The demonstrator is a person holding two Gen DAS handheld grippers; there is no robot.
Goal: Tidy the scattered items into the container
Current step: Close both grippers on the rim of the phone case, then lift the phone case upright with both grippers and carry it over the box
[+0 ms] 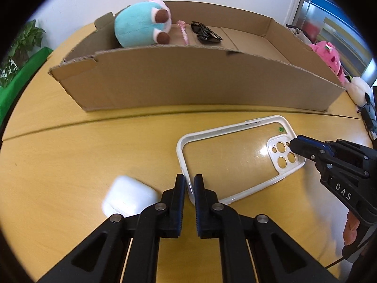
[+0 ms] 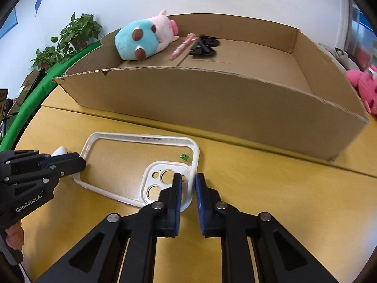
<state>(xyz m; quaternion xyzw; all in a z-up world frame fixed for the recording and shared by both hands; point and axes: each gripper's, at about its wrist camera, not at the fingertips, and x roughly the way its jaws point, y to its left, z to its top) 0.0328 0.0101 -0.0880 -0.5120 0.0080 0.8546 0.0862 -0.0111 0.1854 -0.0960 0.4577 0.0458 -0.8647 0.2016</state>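
Note:
A clear phone case with a white rim (image 1: 235,155) (image 2: 122,162) lies flat on the wooden table in front of the cardboard box (image 1: 188,82) (image 2: 212,99). My left gripper (image 1: 189,188) (image 2: 80,162) has its jaws closed on the case's rim at one short end. My right gripper (image 2: 188,188) (image 1: 293,145) has its jaws closed on the rim at the camera-cutout end. A white earbuds case (image 1: 128,197) lies left of my left gripper. In the box lie a teal and pink plush (image 1: 141,27) (image 2: 146,40), a pink pen (image 2: 182,46) and black sunglasses (image 1: 206,33) (image 2: 203,44).
A pink plush (image 1: 329,59) (image 2: 365,87) and a white plush (image 1: 358,89) lie right of the box. A table seam (image 1: 70,125) runs in front of the box. Potted plants (image 2: 70,37) and green cloth (image 2: 35,108) stand beyond the table's left edge.

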